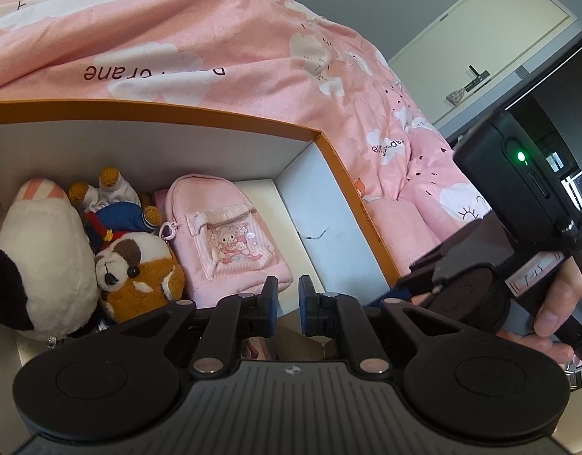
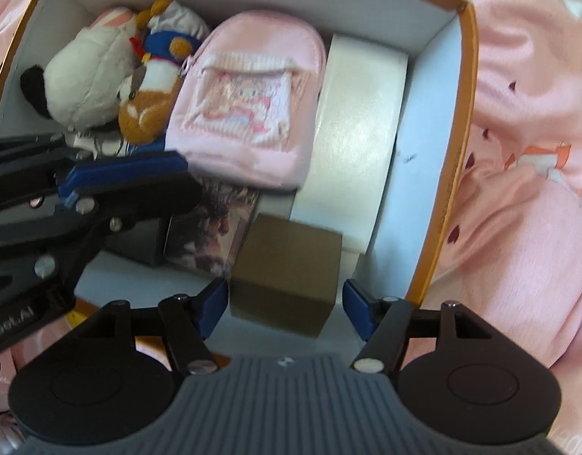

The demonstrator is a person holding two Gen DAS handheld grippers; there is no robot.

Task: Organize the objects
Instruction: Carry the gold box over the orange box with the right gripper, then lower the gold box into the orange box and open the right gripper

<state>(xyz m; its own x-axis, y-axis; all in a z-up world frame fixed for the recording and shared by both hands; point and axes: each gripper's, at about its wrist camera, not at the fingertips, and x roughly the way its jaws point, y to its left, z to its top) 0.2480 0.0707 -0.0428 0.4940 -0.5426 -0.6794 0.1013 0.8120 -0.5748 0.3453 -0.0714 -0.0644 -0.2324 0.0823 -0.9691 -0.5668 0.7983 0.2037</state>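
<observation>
An orange-rimmed storage box [image 2: 467, 87] with white walls sits on a pink bed. Inside lie a white plush [image 2: 88, 87], a brown plush [image 2: 147, 113], a pink mini backpack [image 2: 249, 102], a white box [image 2: 355, 132], a picture card [image 2: 211, 227] and a small brown cardboard box [image 2: 287, 276]. My right gripper [image 2: 285, 307] is open, its blue pads on either side of the brown box with gaps. My left gripper [image 1: 288, 303] is nearly shut and empty above the box interior; it also shows in the right wrist view [image 2: 128, 174]. The backpack [image 1: 222, 235] and plushes [image 1: 139, 276] lie ahead of it.
The pink cloud-print duvet [image 1: 215, 38] surrounds the box on the far and right sides. A pale door [image 1: 480, 49] with a handle stands beyond the bed. The right gripper's body and the hand holding it [image 1: 518, 227] are at the box's right rim.
</observation>
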